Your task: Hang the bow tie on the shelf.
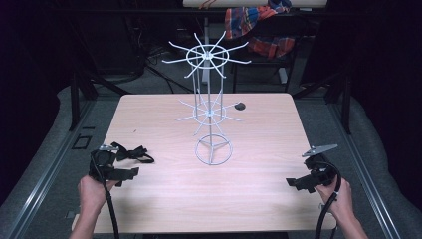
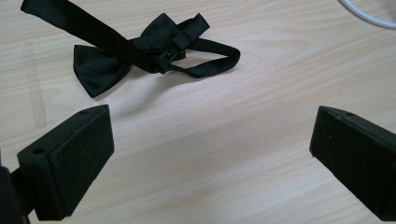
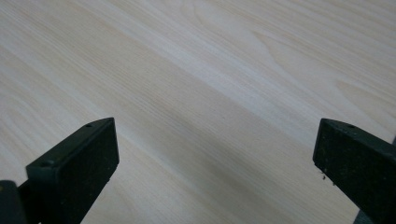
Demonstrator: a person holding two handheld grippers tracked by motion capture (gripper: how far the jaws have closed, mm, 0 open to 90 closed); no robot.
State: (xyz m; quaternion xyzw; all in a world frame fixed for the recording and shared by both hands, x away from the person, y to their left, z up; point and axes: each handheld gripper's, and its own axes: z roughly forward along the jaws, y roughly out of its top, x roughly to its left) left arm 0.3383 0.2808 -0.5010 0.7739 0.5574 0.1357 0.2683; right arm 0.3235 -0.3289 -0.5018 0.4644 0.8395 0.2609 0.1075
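Black bow tie [image 2: 140, 51] lies near the counter's [image 1: 259, 199] left edge, so the spread, empty left tongs [image 2: 210, 154] should pinch its knot, while the right tongs [image 3: 215, 163] wait spread.

The high view looks forward and down from the near side, taking in the whole table [image 1: 164, 199] and the rack [image 1: 211, 107] at its middle. The left gripper view sits low and close over the near-left tabletop, facing the bow tie [image 2: 140, 49] (also seen from above [image 1: 130, 152]). The right gripper view looks closely down on bare wood near the right edge.
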